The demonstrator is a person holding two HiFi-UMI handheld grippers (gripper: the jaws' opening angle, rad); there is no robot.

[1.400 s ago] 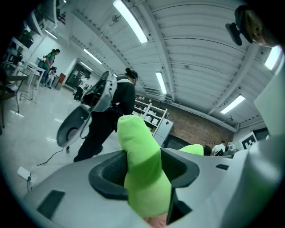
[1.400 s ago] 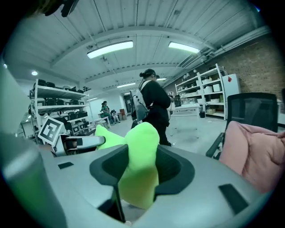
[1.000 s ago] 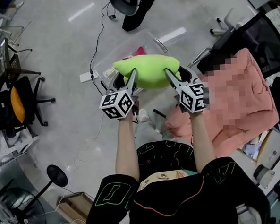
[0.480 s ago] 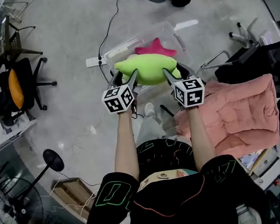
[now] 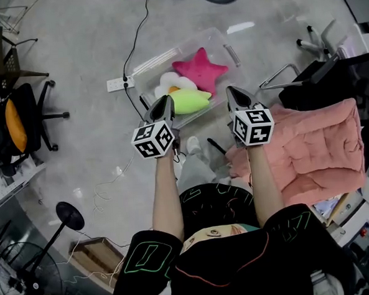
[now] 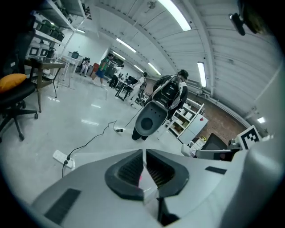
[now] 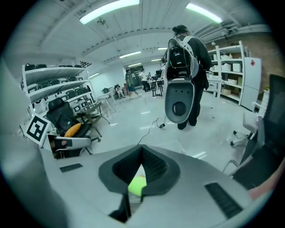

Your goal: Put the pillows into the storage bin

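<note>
Now green pillow (image 5: 188,101) lies released in storage bin (image 5: 218,32); left gripper (image 5: 164,104) and right gripper (image 5: 234,96), jaws just closed, sit pressed together, empty.

Bin (image 5: 178,47) on floor (image 5: 72,44): star pillow (image 5: 199,68) at back, flower pillow (image 5: 170,83) left, long pillow (image 5: 191,101) in front. Power strip (image 5: 116,84) left of bin; quilt (image 5: 315,148) right; chair (image 5: 21,125) far left.

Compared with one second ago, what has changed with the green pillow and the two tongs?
The left tongs and right tongs let go of the green pillow, which dropped into the storage bin, beside the pink star pillow and the white flower pillow. Their jaws have just been closing and are now shut, with nothing between them. The pink quilt stayed put.
</note>
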